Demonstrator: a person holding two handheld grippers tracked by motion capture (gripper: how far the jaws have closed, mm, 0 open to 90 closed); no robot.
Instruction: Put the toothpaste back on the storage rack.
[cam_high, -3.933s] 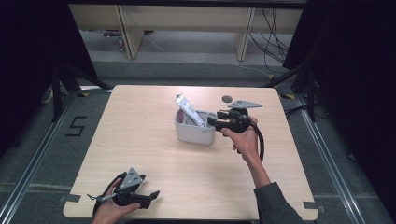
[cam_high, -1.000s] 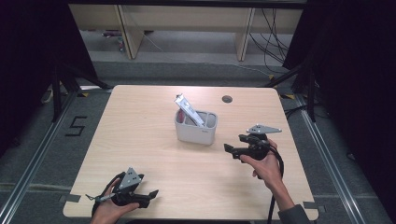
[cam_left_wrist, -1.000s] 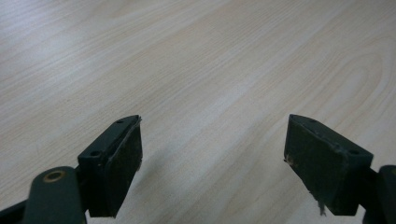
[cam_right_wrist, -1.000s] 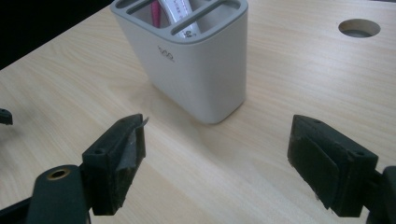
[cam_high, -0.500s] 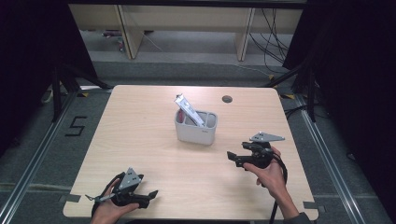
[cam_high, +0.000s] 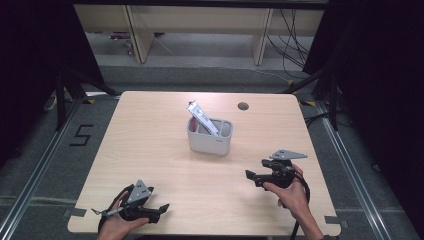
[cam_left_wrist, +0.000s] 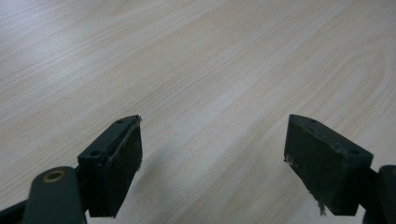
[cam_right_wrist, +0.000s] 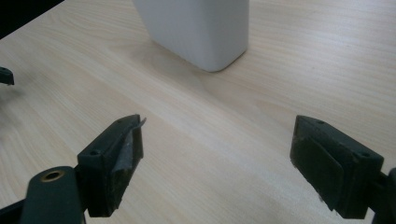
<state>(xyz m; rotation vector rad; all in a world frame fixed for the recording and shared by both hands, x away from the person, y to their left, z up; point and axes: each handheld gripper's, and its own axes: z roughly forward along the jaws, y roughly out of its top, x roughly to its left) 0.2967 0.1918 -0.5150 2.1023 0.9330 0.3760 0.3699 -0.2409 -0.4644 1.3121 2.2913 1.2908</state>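
A white holder cup (cam_high: 210, 136) stands at the middle of the wooden table (cam_high: 150, 135), with a flat silvery tube (cam_high: 201, 116) leaning out of it to the upper left. My right gripper (cam_high: 248, 174) hovers low at the front right, open, with nothing between its jaws; in the right gripper view (cam_right_wrist: 215, 154) the cup (cam_right_wrist: 196, 28) stands ahead. At the front left edge my left gripper (cam_high: 165, 207) rests open and empty over bare wood, as the left gripper view (cam_left_wrist: 212, 154) confirms.
A dark round hole (cam_high: 243, 106) sits in the table's far right part. Wooden shelving (cam_high: 200, 30) and cables (cam_high: 292, 35) lie beyond the far edge. Dark curtains flank both sides. A floor mark "5" (cam_high: 81, 135) is at the left.
My right gripper has come back from the cup toward the front right of the table and lowered, with its jaws open. The tube stays in the cup. The left gripper has not moved.
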